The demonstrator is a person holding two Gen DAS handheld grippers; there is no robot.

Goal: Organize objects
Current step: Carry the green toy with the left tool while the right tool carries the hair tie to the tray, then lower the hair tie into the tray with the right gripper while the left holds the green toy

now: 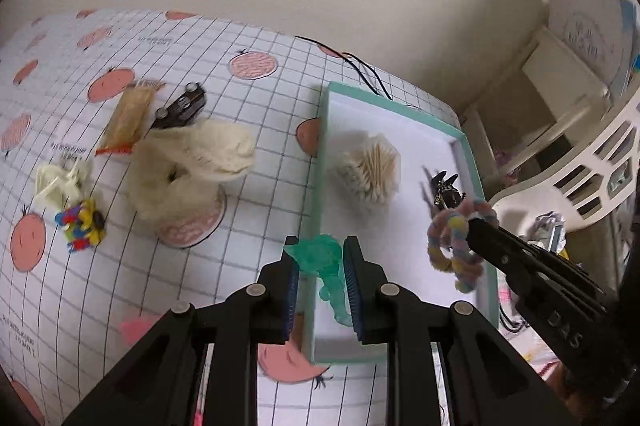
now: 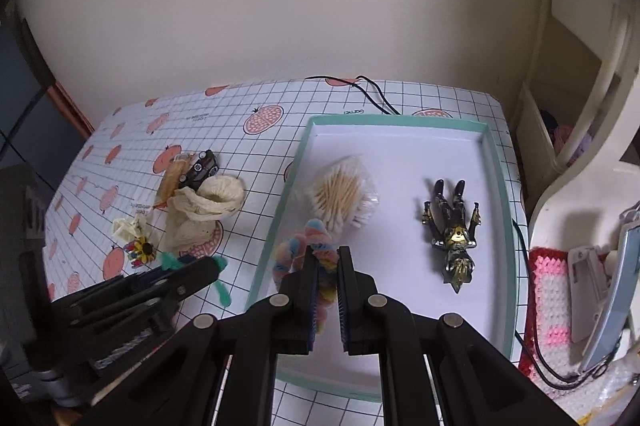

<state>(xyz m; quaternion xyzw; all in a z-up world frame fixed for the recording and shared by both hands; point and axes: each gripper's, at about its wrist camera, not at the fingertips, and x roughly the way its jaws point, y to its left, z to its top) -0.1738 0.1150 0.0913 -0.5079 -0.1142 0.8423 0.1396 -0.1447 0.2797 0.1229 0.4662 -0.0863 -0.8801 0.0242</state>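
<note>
The teal-rimmed tray [image 2: 496, 162] with its white floor serves as the landmark here. Over its near left corner the left gripper [image 1: 320, 258] pinches a translucent green toy [image 1: 326, 258] between its 2 blue-padded fingers, the jaws narrowed onto it; the toy hangs above the tray's near rim. The right gripper [image 2: 327, 266] is closed on a fuzzy pastel loop [image 2: 296, 250] of pink, blue and yellow, held above the tray's left part, near the front; in the left wrist view the same loop [image 1: 452, 238] dangles above the tray's right rim. Inside the tray, a bundle of cotton swabs [image 2: 344, 194] in clear wrap lies toward the left, and a black and gold figure [image 2: 454, 226] lies on its back toward the right, well apart from the swabs. Left of the tray, on the grid-patterned tablecloth [image 2: 256, 154] with pink fruit prints, sits a crumpled cream cloth bag [image 2: 208, 206]; behind it, further from the tray, a small black toy car [image 2: 202, 166] rests beside an orange snack packet [image 2: 172, 182]. Further left lie a crumpled pale item [image 2: 126, 228] and a small multicoloured flower piece [image 2: 142, 250]. A black cable [image 2: 372, 94] runs across the tablecloth behind the tray.
</note>
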